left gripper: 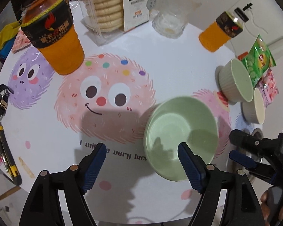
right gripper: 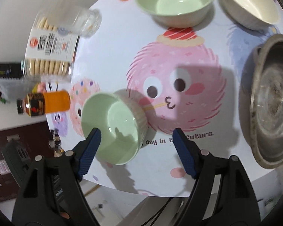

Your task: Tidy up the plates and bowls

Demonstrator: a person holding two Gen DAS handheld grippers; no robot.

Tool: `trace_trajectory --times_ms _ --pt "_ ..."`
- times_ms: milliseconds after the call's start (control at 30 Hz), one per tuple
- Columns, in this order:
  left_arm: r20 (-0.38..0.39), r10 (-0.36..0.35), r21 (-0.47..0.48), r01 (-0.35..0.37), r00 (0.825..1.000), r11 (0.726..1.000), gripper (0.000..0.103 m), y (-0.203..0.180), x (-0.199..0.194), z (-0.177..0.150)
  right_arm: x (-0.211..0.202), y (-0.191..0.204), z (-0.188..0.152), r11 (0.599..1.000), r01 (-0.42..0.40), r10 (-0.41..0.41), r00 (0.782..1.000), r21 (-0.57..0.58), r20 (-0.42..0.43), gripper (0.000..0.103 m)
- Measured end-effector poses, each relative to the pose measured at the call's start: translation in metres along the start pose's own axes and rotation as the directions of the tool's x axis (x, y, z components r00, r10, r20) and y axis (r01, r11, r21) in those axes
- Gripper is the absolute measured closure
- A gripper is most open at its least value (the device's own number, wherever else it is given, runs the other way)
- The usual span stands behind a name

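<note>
A pale green bowl [left gripper: 181,137] stands upright on the cartoon-printed round table [left gripper: 122,43]. My left gripper [left gripper: 141,150] is open above it: the right fingertip hangs over the bowl's inside, the left one over bare table. In the right wrist view the same bowl [right gripper: 111,124] shows its ribbed outside. My right gripper [right gripper: 136,141] is open there, its left finger over the near rim and its right finger apart from the bowl. Nothing is gripped. The right gripper [left gripper: 237,146] also shows at the edge of the left wrist view. A second green bowl [right gripper: 175,0] and a cream bowl [right gripper: 249,3] stand farther back.
A worn steel basin [right gripper: 269,101] sits at the table's right edge. Two orange drink bottles [left gripper: 54,37] [left gripper: 220,32], a biscuit tub [left gripper: 113,5], a glass jar [left gripper: 169,24] and a green snack bag [left gripper: 258,60] ring the far side. Pens and a watch [left gripper: 0,103] lie left.
</note>
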State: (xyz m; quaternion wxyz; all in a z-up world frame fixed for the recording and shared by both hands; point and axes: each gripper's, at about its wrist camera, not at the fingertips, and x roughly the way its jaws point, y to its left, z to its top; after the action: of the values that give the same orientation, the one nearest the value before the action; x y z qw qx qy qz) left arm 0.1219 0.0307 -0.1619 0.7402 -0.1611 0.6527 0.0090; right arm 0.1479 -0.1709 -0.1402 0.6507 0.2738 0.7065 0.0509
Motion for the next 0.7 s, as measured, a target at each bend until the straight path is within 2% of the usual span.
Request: trace_trajectory --times_ms 100,167,400,567,700 --pt "-0.011 -0.028 0.034 0.029 1.0 0.999 0.014 -0.008 -0.004 0.009 -0.012 -0.01 0.004 0.997 -0.039 0.038 0.999 0.065 0.025 0.024" --pt "-0.023 -0.032 0.085 0.034 0.999 0.996 0.0 -0.022 -0.002 0.018 -0.021 -0.019 0.008 0.992 -0.071 0.066 0.997 0.105 0.05 0.024" --pt "0.01 -0.026 0.242 0.023 1.0 0.97 0.0 -0.083 -0.013 0.048 -0.05 -0.047 0.021 0.964 -0.15 0.12 0.982 0.218 0.143 0.024" --pt "0.012 -0.038 0.365 0.031 0.999 0.93 0.0 -0.136 -0.004 0.073 -0.066 -0.068 0.038 0.931 -0.219 0.164 0.966 0.291 0.201 0.024" --pt "0.005 -0.033 0.419 0.028 0.999 0.907 0.0 -0.164 0.008 0.087 -0.073 -0.08 0.05 0.907 -0.258 0.185 0.954 0.333 0.237 0.024"
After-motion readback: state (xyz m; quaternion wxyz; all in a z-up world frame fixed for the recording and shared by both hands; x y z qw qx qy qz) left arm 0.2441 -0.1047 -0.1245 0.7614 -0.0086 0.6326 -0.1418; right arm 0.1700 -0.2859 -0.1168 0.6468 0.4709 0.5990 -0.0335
